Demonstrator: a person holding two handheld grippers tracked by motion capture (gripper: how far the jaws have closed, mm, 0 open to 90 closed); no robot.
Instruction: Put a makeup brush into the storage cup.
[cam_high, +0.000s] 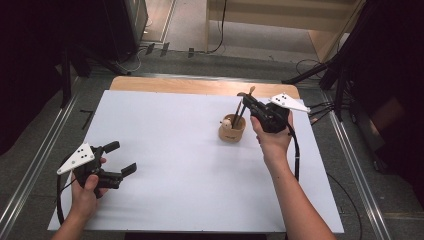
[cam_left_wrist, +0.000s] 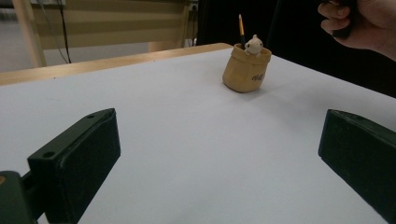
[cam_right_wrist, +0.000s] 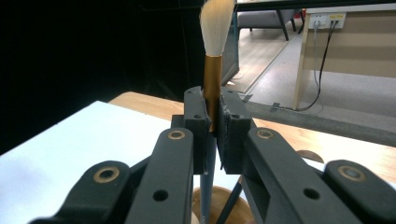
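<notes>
Right claw (cam_right_wrist: 214, 122) is clamped on a gold-ferruled, white-bristled brush (cam_right_wrist: 213, 88), upright over the tan sack-shaped holder (cam_high: 232, 128) on the white worktop (cam_high: 190, 165). Step looks like lifting out or inserting; next needs a straight vertical move. Left claw (cam_high: 121, 157) rests wide open, empty.

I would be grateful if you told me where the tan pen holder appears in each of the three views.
High view: the tan pen holder stands right of centre on the white sheet, just left of the right gripper.
Left gripper view: upper middle, far beyond the open jaws.
Right gripper view: bottom centre, mostly hidden behind the jaws shut on the brush.
Shared landmark: the white sheet.
</notes>
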